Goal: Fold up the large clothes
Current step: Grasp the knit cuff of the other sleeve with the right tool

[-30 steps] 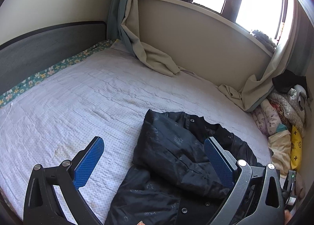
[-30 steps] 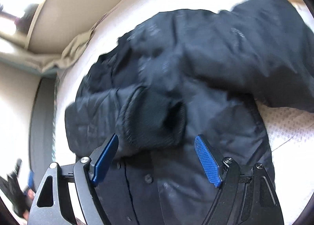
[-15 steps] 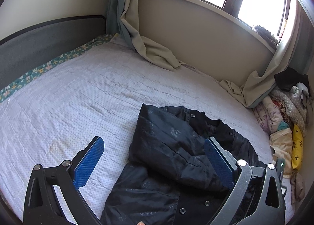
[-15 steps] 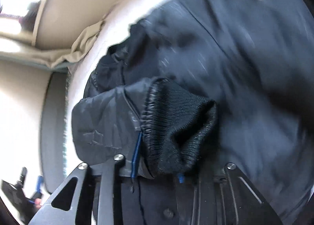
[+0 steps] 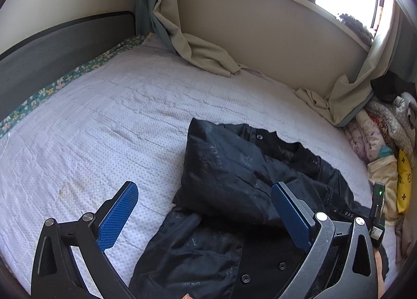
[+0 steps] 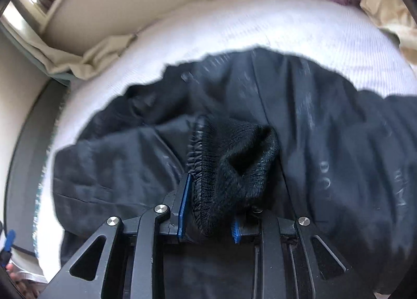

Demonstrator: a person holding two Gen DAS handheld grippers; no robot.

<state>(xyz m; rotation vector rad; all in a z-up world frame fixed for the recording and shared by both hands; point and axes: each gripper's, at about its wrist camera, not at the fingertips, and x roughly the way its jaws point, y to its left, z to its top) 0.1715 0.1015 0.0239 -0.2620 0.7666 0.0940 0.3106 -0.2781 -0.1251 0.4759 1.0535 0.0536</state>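
A: Nearest first. What is obscured?

B: The right claw [image 6: 208, 220] is pinching the knit cuff [image 6: 234, 158] of the dark jacket [image 5: 234, 181]; the sleeve bunches over its pads, so only slivers of blue show. The right wrist view is blurred. The left claw [image 5: 203, 218] is spread wide, nothing between its pads.

A: The jacket's position?

B: Crumpled on the bed [image 5: 104, 116], towards its near right edge, its lower part cut off by the frame.

A: The room?

B: White quilted cover, grey headboard [image 5: 52, 48] at the left edge, beige curtains [image 5: 203, 51] trailing onto the far edge, and a heap of clothes [image 5: 378, 137] in the far right corner. Jars on the windowsill are cut off; contents unreadable.
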